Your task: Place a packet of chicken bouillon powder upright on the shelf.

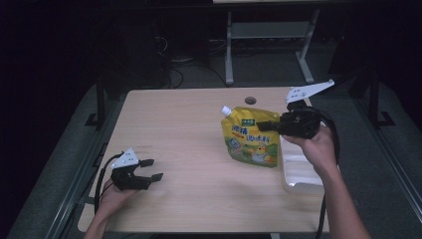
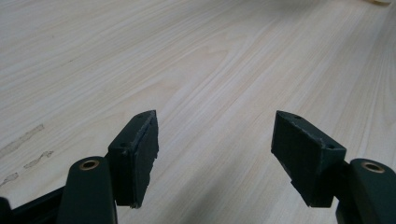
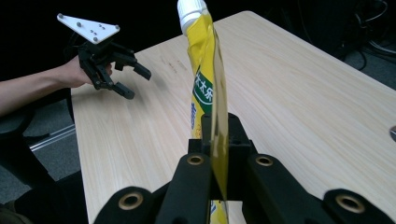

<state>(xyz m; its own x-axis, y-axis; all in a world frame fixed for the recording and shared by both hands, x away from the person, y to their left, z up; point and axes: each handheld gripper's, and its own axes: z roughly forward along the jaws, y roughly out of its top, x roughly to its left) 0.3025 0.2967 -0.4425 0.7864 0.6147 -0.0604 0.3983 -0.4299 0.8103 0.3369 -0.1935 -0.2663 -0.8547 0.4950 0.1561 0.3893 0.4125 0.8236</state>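
A yellow spouted pouch with a white cap hangs upright above the right half of the wooden table. My right gripper is shut on the pouch's right edge. In the right gripper view the pouch stands edge-on between the closed jaws of the right gripper, cap at the top. My left gripper rests near the table's front left corner, jaws open and nothing between them. The left gripper view shows the left gripper over bare wood. The left gripper also appears far off in the right gripper view.
A clear plastic tray lies on the table's right edge, under my right forearm. A round cable hole sits at the table's far edge. Beyond the table stand metal desk legs on a dark floor.
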